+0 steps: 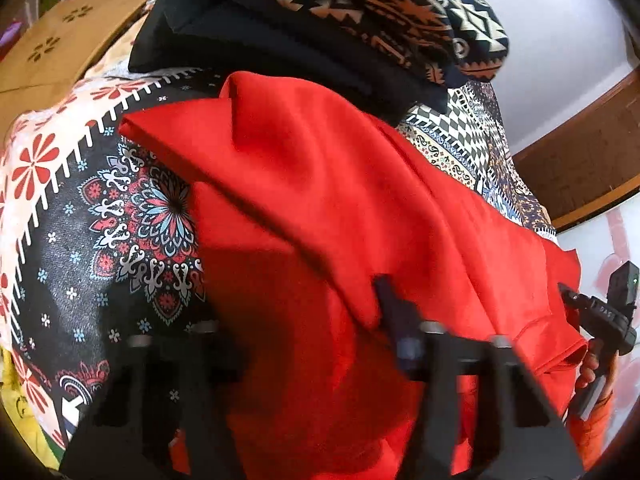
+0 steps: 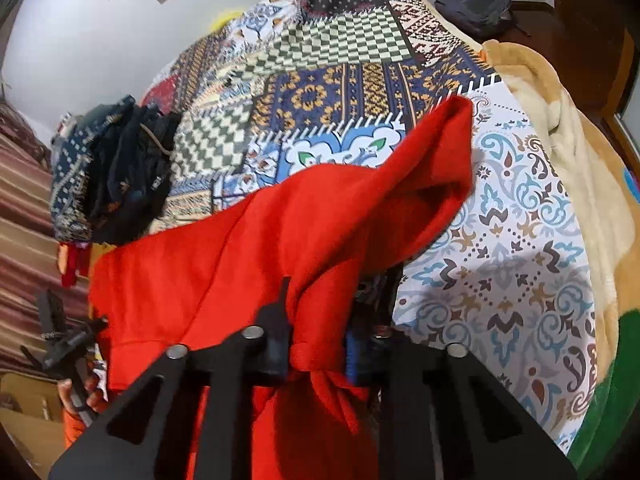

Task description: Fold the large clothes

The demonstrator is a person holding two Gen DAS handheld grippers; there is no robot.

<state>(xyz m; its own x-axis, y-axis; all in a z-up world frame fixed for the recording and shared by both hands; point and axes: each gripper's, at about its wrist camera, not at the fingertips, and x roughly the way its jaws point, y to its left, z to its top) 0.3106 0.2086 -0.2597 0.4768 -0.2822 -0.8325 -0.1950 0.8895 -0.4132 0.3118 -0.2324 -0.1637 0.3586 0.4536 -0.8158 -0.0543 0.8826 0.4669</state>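
A: What is shown in the left wrist view that is not given by the right?

B: A folded dark patterned garment (image 1: 360,12) is seen close up beyond the red garment (image 1: 320,200), and cardboard (image 1: 60,40) at the far left. The right gripper (image 1: 600,320) is caught at the edge, with fingers (image 1: 590,372) of a hand wrapped round its handle. In the right wrist view a grey bag (image 2: 476,8) on the floor and a cream fleece blanket (image 2: 568,152) are shown instead.

A: How is the red garment laid?

B: It is spread across the patchwork bedspread (image 2: 320,80), its long axis running from the left gripper (image 1: 304,320) to the right gripper (image 2: 316,320); one loose end is raised towards the far right.

A: And the jaws?

B: The right jaws are nearly closed, a bunched hem being pinched. The left jaws are narrowly apart over the cloth; whether it is gripped cannot be told.

A: Texture?

B: Soft, matte fleece-like knit, thickly creased.
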